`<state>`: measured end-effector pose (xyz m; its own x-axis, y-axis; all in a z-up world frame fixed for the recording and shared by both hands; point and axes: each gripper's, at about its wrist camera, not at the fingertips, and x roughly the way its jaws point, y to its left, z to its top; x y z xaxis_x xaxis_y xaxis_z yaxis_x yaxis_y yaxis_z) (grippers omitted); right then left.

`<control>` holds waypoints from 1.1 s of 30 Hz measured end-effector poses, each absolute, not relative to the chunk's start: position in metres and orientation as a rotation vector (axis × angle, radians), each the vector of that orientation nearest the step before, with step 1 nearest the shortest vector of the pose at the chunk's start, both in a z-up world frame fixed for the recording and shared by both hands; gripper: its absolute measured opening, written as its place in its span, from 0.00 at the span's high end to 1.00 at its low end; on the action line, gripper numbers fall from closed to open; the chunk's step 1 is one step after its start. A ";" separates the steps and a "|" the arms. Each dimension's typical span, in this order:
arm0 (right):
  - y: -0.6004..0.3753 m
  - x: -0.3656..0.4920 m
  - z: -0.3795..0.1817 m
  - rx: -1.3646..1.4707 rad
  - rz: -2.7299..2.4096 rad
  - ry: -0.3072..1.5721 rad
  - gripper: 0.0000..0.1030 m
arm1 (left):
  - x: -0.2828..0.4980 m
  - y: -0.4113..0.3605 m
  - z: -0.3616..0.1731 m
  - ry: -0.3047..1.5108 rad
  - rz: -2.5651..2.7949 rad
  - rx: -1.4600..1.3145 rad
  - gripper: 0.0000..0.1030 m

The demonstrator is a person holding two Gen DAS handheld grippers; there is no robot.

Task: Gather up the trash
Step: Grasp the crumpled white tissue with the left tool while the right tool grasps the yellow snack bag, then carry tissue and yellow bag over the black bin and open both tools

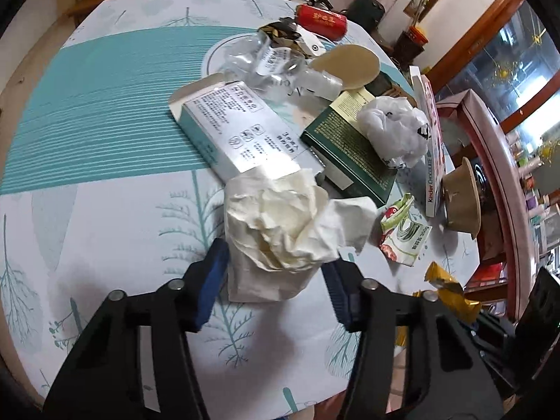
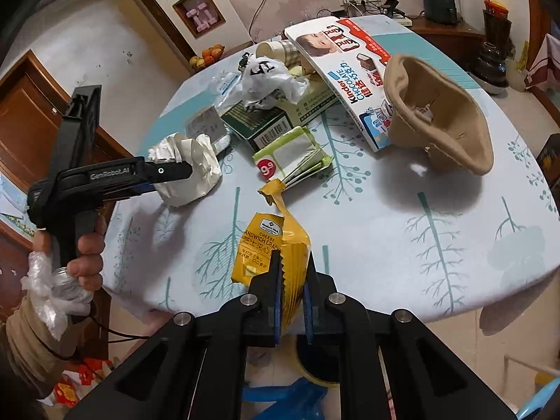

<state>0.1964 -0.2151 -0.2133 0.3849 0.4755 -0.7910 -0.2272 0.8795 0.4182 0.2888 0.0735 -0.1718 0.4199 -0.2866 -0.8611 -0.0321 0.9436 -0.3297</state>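
Trash lies piled on a round table [image 1: 105,133]. A crumpled white paper bag [image 1: 283,231] sits between the fingers of my left gripper [image 1: 274,262], whose jaws stand wide on either side of it; whether the pads touch it is unclear. The same bag shows in the right wrist view [image 2: 190,171] with the left gripper [image 2: 164,178] at it. My right gripper [image 2: 294,273] is shut on a yellow cracker wrapper [image 2: 273,241] at the table's near edge. The wrapper also shows in the left wrist view [image 1: 448,290].
Further trash: a silver-white box [image 1: 234,129], a green box [image 1: 350,154], a crumpled white plastic bag [image 1: 395,129], a Kinder chocolate box [image 2: 346,70], a brown pulp bowl [image 2: 437,112], a green packet [image 2: 294,157], clear plastic packaging [image 1: 266,59] and a red can [image 1: 322,21].
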 end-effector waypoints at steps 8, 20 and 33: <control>-0.216 0.165 -0.202 0.305 0.439 1.063 0.91 | 0.256 0.066 -0.146 1.077 -0.155 -0.206 0.65; -0.237 0.085 -0.182 0.347 0.378 1.002 0.91 | 0.137 0.000 -0.120 1.056 -0.421 -0.021 0.65; -0.278 0.004 -0.264 0.384 0.192 1.157 0.91 | 0.037 -0.115 -0.206 1.140 -0.710 0.294 0.65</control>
